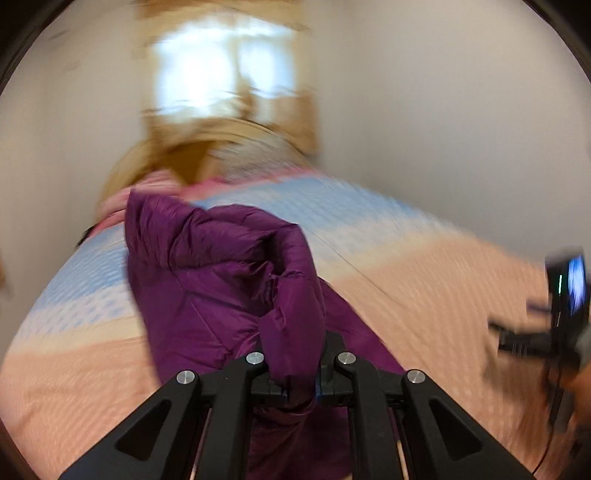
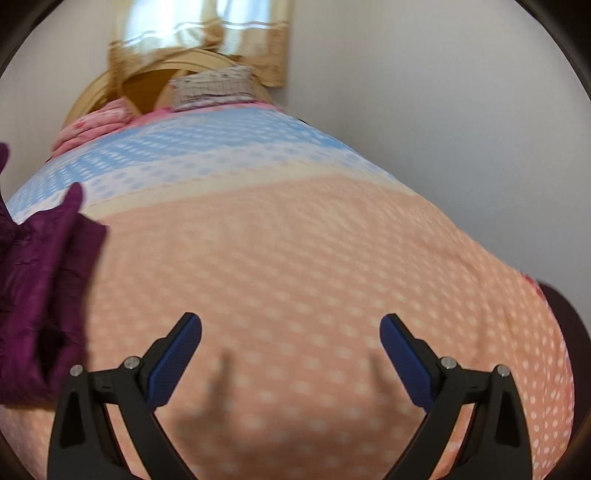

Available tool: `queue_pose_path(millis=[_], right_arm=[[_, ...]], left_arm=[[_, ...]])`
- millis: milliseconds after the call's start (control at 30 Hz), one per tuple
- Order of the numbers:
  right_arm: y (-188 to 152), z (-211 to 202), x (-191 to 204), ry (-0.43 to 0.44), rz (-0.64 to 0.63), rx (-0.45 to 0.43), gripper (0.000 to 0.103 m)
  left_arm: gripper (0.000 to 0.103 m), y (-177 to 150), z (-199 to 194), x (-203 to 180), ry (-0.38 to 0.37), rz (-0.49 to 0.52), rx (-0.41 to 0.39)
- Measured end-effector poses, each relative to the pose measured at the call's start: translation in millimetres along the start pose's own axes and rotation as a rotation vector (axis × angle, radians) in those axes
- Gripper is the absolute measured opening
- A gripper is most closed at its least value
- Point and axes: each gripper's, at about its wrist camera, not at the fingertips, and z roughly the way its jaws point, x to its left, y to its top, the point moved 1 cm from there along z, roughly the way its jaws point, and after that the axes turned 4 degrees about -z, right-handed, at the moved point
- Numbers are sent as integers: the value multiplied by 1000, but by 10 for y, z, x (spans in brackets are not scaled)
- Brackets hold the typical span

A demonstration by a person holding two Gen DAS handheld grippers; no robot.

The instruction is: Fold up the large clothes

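A purple padded jacket (image 1: 207, 280) lies bunched on the bed, and part of it is lifted. My left gripper (image 1: 295, 369) is shut on a thick fold of that jacket, which rises from between the jaws and hides the fingertips. In the right wrist view the jacket (image 2: 40, 280) shows only at the left edge. My right gripper (image 2: 291, 332) stands open above the bedspread with nothing between its blue pads (image 2: 173, 354). The right gripper's body (image 1: 565, 317) appears blurred at the right edge of the left wrist view.
The bed carries a dotted bedspread (image 2: 295, 229), peach near me and blue farther off. Pink bedding (image 2: 99, 122), a patterned pillow (image 2: 214, 88) and a wooden headboard (image 2: 155, 70) lie at the far end under a curtained window (image 2: 177, 26). A white wall (image 2: 443, 92) runs along the right.
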Motion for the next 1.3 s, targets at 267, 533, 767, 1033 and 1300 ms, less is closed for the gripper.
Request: queue_pose_path(millis=[267, 533, 767, 1033, 1300], right_arm=[[-212, -61, -40, 58, 62, 29, 99], [-182, -72, 73, 79, 51, 11, 99], [71, -187, 203, 60, 27, -16, 99], [893, -486, 1123, 194, -42, -81, 73], [1507, -540, 2454, 283, -93, -130, 55]], left_arm=[[9, -579, 640, -632, 13, 241, 134], [42, -523, 206, -934, 76, 387, 61], [91, -292, -427, -646, 31, 275, -50], [91, 17, 72, 899, 448, -34, 48], [91, 228, 637, 1824, 536, -454, 90]])
